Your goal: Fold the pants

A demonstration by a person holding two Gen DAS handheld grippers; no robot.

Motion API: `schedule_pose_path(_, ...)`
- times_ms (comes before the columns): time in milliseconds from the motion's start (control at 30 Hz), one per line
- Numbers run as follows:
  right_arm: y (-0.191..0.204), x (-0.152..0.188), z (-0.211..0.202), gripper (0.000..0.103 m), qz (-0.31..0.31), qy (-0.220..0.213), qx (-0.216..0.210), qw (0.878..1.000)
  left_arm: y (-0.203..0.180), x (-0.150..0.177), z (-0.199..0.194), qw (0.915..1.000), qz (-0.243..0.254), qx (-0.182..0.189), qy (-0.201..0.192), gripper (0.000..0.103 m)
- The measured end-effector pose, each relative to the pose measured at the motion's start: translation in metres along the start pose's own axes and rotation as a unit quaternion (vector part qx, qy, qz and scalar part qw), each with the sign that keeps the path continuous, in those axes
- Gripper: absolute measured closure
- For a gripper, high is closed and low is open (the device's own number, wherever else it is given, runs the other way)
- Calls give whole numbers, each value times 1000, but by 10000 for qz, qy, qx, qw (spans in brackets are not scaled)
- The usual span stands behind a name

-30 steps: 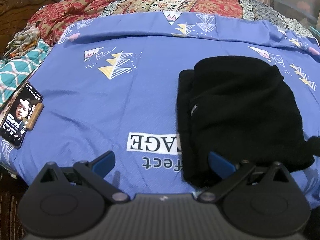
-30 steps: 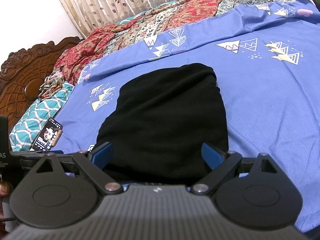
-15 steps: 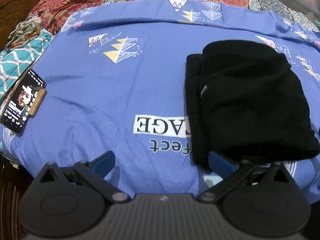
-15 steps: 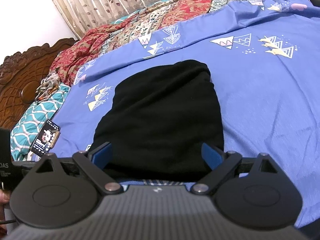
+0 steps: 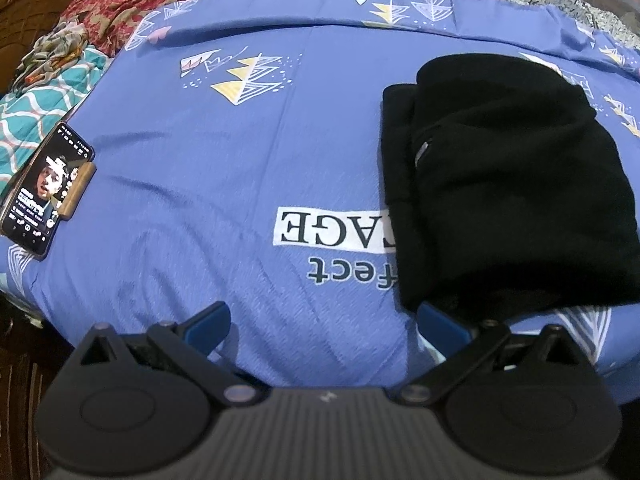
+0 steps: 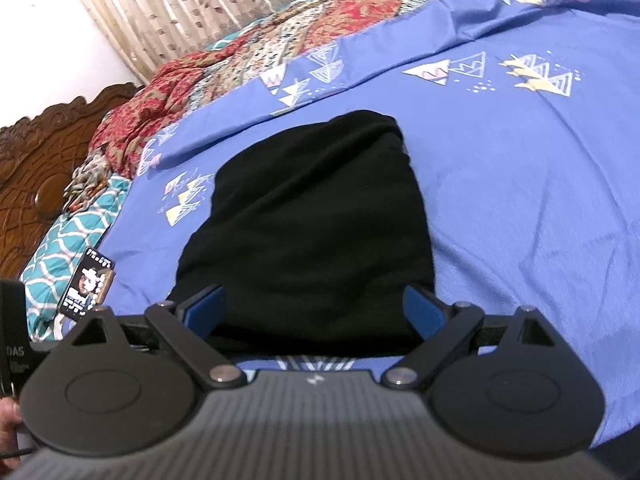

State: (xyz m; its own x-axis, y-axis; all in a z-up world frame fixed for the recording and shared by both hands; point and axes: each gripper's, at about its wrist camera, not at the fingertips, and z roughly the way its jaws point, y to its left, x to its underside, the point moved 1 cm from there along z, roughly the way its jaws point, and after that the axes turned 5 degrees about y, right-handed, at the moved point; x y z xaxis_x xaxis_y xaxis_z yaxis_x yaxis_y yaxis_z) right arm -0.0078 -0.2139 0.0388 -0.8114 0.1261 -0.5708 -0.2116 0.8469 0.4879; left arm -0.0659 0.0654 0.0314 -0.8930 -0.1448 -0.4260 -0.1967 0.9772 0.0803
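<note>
Folded black pants point(image 5: 508, 184) on the blue bedsheet point(image 5: 224, 152)

Left gripper point(image 5: 324, 326) and right gripper point(image 6: 316, 306): fingers spread wide, holding nothing, poised at the pants' near edge.

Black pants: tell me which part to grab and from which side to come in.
Grip the near edge of the black pants, the stacked hem closest to the cameras. Come in low from the near side of the bed: that edge lies straight and layered, right between the open fingers of the right hand-held gripper; the far end is rounded and bulky.

Pants point(image 5: 508, 176) lie on the bedsheet point(image 5: 240, 128), phone point(image 5: 44, 188) far left.
</note>
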Motion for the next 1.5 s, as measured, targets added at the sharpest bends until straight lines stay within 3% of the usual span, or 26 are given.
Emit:
schedule_pose_path(533, -11, 0, 8, 6, 276, 192, 87, 9994, -1, 1, 16, 9996, -18, -104, 250, 0)
schedule_pose_path(1100, -16, 3, 12, 6, 458, 318, 212, 9982, 4, -1, 23, 9993, -116, 75, 346, 0)
schedule_pose_path(1500, -18, 6, 22, 2, 575, 658, 252, 9959, 6, -2, 29, 9989, -161, 124, 414, 0)
